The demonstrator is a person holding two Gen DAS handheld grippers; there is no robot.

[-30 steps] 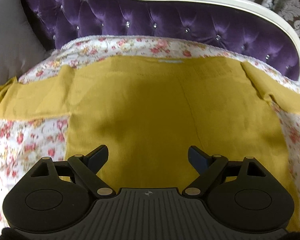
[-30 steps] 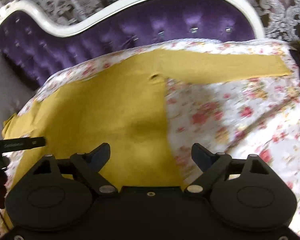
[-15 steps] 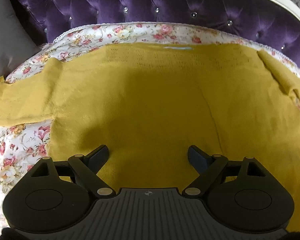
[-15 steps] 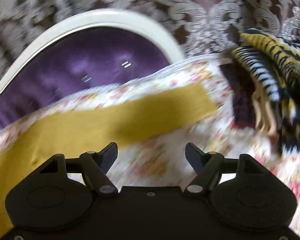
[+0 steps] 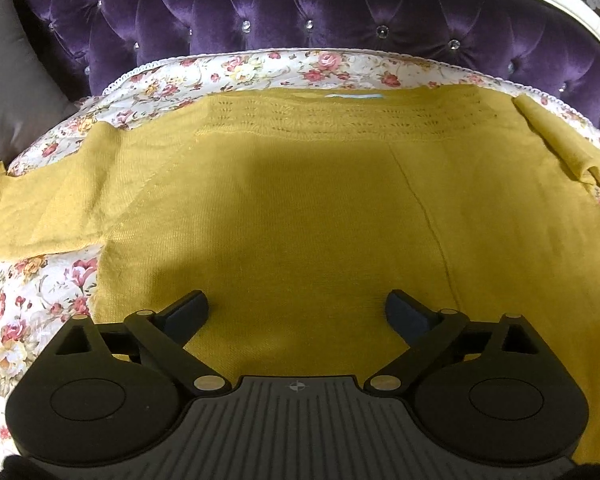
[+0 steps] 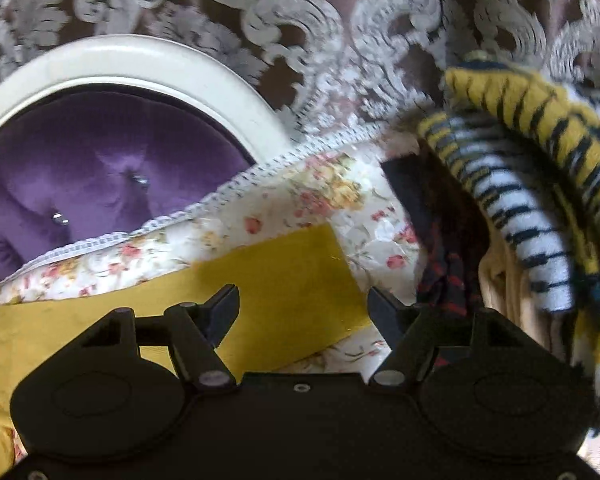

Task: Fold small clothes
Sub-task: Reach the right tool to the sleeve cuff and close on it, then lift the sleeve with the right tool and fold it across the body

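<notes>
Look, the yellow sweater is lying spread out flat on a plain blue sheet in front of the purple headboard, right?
Not quite. The sheet is not plain blue: it is white with a pink and red flower print, as the left wrist view shows. The rest is right: the yellow sweater lies spread out flat on it in front of the purple headboard.

Left tool [image 5: 296,304] opening; right tool [image 6: 303,303] open.

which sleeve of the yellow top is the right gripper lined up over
The sleeve stretched toward the striped pile of clothes: its cuff end lies between the fingers of the open right gripper. The other sleeve lies far off, by the grey cushion.
</notes>
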